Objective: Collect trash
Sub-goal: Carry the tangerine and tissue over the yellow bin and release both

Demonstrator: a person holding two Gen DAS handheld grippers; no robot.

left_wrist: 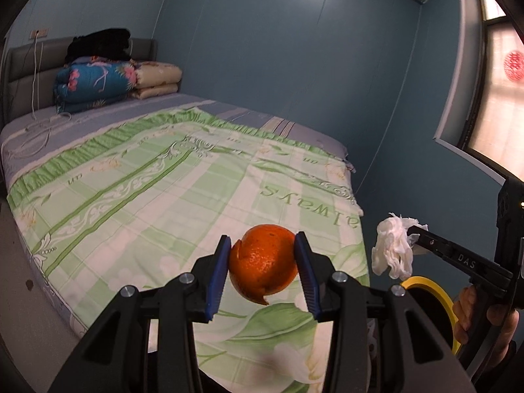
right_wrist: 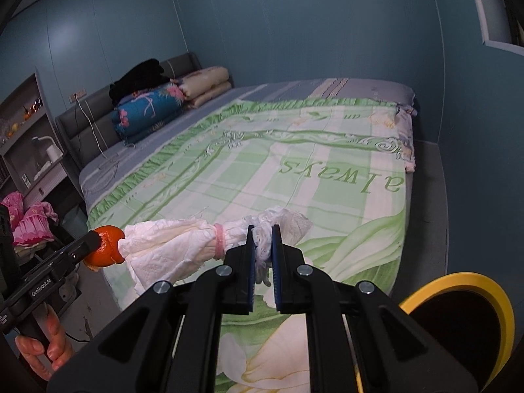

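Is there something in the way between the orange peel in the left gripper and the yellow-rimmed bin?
Nothing visible. The left gripper holds the orange peel over the bed's near edge; the yellow-rimmed bin sits low to its right. The right gripper with the tissue hangs above the bin.

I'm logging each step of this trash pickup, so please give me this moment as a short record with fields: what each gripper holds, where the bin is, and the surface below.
left gripper: jaws shut on orange citrus peel
right gripper: jaws shut on crumpled white tissue wad tied with a pink band
bin: yellow-rimmed black trash bin, at the lower right, beside the bed
surface below: bed with green-and-white floral quilt
height: both items held in the air above the quilt
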